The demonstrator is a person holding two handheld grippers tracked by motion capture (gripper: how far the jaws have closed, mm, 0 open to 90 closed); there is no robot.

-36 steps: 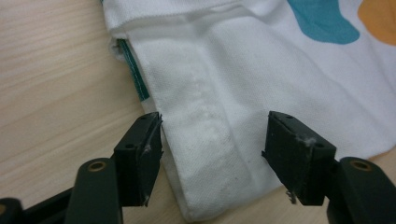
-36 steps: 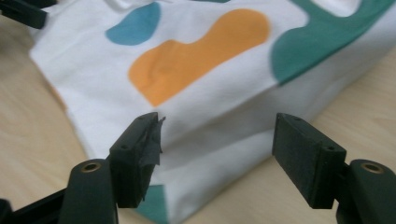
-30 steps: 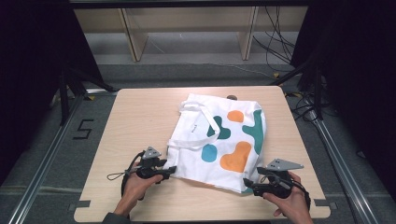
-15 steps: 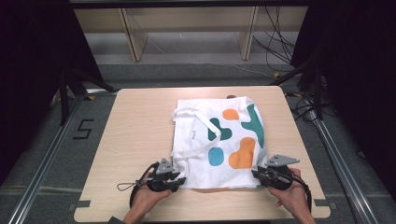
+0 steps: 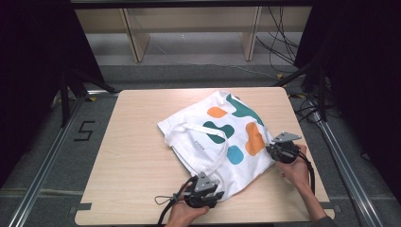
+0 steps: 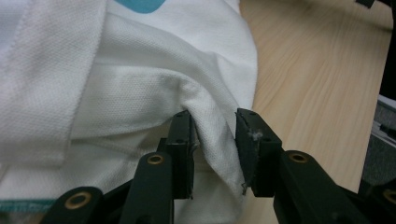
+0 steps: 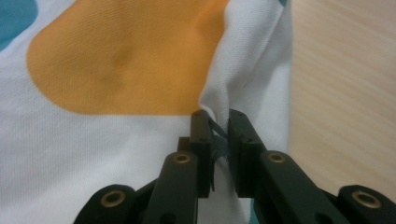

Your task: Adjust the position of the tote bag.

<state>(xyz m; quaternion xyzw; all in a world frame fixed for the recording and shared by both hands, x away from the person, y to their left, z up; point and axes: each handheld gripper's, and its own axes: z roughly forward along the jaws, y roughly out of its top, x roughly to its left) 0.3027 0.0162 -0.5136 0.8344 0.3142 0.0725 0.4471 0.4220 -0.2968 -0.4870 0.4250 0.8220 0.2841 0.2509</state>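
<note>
A white tote bag (image 5: 222,137) printed with orange, teal and blue blobs lies slanted across the wooden table (image 5: 132,156), its handles toward the left. My left gripper (image 5: 208,189) is at the bag's near corner. In the left gripper view its jaws (image 6: 212,126) have just been closing and pinch a fold of the white cloth (image 6: 140,70). My right gripper (image 5: 272,150) is at the bag's right edge. Its jaws (image 7: 217,116) have just been closing further and grip a ridge of cloth beside the orange patch (image 7: 116,70).
Bare tabletop lies to the left of the bag and along the front edge (image 5: 142,217). A metal rail (image 5: 345,170) runs along the floor at the right, and cables (image 5: 283,52) trail behind the table. A shelf frame (image 5: 189,28) stands at the back.
Both grippers have closed on the bag's lower edge. The left hand moved right along the front, the right hand moved farther from me, and the bag has swung anticlockwise.
</note>
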